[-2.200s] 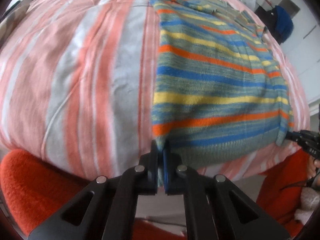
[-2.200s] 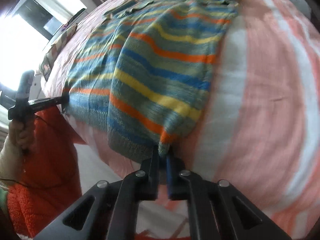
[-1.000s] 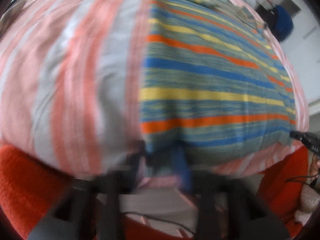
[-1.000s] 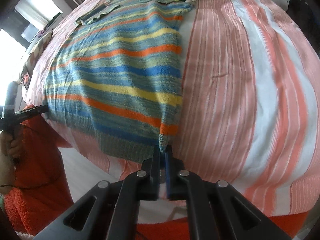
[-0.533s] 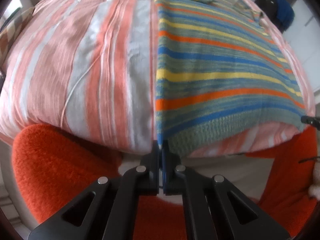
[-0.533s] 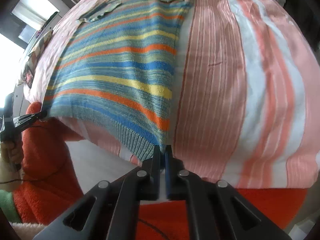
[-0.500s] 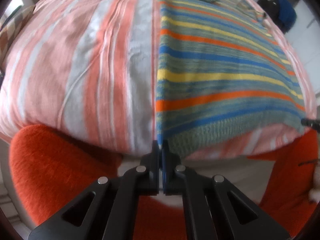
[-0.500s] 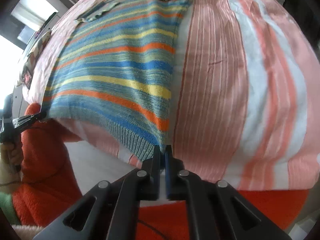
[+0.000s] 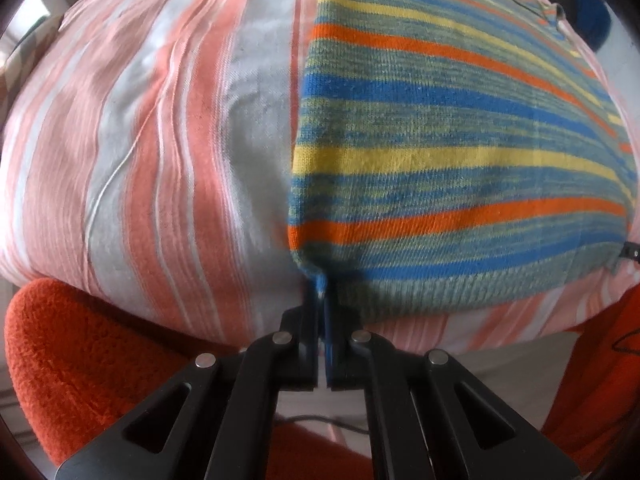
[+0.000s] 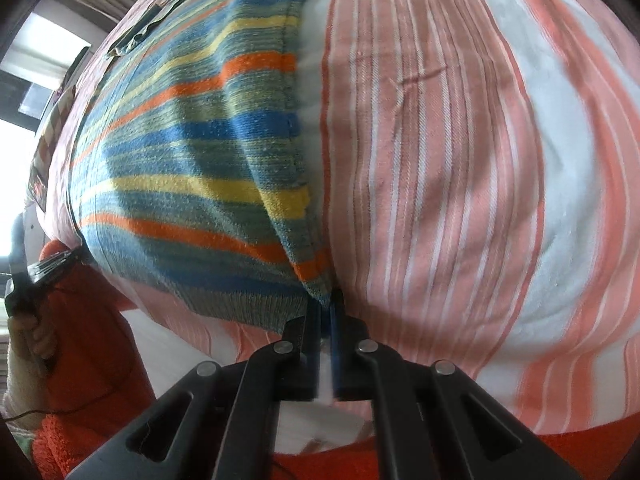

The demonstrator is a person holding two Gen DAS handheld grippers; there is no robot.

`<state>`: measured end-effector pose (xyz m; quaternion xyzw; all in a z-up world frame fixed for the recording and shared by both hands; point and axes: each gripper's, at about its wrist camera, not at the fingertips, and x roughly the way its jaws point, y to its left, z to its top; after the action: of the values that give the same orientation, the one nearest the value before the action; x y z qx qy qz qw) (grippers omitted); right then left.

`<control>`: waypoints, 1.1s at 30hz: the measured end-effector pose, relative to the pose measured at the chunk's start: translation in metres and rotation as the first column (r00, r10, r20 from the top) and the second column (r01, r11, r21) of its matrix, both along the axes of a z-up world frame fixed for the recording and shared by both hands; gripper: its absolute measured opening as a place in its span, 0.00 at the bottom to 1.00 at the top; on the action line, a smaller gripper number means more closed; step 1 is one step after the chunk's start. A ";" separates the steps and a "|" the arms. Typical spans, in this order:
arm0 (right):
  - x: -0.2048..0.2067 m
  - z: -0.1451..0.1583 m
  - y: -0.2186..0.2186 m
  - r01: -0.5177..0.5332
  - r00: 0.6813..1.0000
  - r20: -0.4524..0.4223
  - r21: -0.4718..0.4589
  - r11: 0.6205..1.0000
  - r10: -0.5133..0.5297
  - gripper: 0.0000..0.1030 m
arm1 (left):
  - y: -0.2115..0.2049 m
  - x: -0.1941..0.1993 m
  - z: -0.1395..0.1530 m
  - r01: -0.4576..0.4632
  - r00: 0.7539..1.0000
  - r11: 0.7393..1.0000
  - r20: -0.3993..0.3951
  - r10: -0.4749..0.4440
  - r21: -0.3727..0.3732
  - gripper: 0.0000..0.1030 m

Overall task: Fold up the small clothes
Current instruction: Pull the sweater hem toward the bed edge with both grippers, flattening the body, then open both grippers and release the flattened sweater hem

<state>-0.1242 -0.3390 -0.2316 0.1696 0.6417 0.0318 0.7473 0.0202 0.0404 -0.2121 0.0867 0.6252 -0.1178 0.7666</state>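
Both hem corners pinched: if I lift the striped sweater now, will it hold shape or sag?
The striped sweater is soft knit, so it will probably sag between the left gripper and right gripper. Its textured weave will likely drag on the bedspread rather than slide.

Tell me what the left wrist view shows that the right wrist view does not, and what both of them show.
Only the left wrist view shows a dark blue object at the far right and the left gripper close up, shut on the sweater's near left hem corner.

Only the right wrist view shows a bright window, the person's left hand on its handle, and the right gripper shut on the right hem corner.

Both show the striped knit sweater lying on the pink-and-white striped bedding, and orange fleece below.
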 end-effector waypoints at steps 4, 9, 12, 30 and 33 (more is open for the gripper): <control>-0.001 0.000 -0.007 0.002 1.000 0.001 0.007 1.000 -0.002 0.03 | -0.002 -0.004 0.000 0.001 1.000 1.000 0.004 -0.001 0.001 0.00; -0.005 0.012 -0.010 0.012 1.000 0.002 0.009 1.000 -0.012 0.21 | 0.017 -0.022 0.016 0.008 0.999 1.000 0.034 -0.008 -0.014 0.07; -0.015 0.028 -0.015 0.026 1.000 0.009 -0.021 0.999 -0.026 0.48 | 0.024 -0.032 0.035 -0.004 0.996 0.999 0.084 0.007 -0.039 0.40; -0.032 0.100 -0.014 0.248 0.873 0.487 -0.402 0.881 -0.023 0.58 | 0.038 0.002 0.102 -0.197 0.823 0.969 0.512 0.245 -0.147 0.96; -0.031 0.103 -0.001 0.211 0.861 0.507 -0.427 0.879 0.039 0.59 | 0.037 0.004 0.090 -0.219 0.830 0.966 0.495 0.258 -0.137 0.96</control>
<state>-0.1552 -0.3396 -0.1286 -0.0007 0.4055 -0.1158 0.9067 0.0241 0.0771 -0.1220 0.0075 0.4020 -0.0170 0.9155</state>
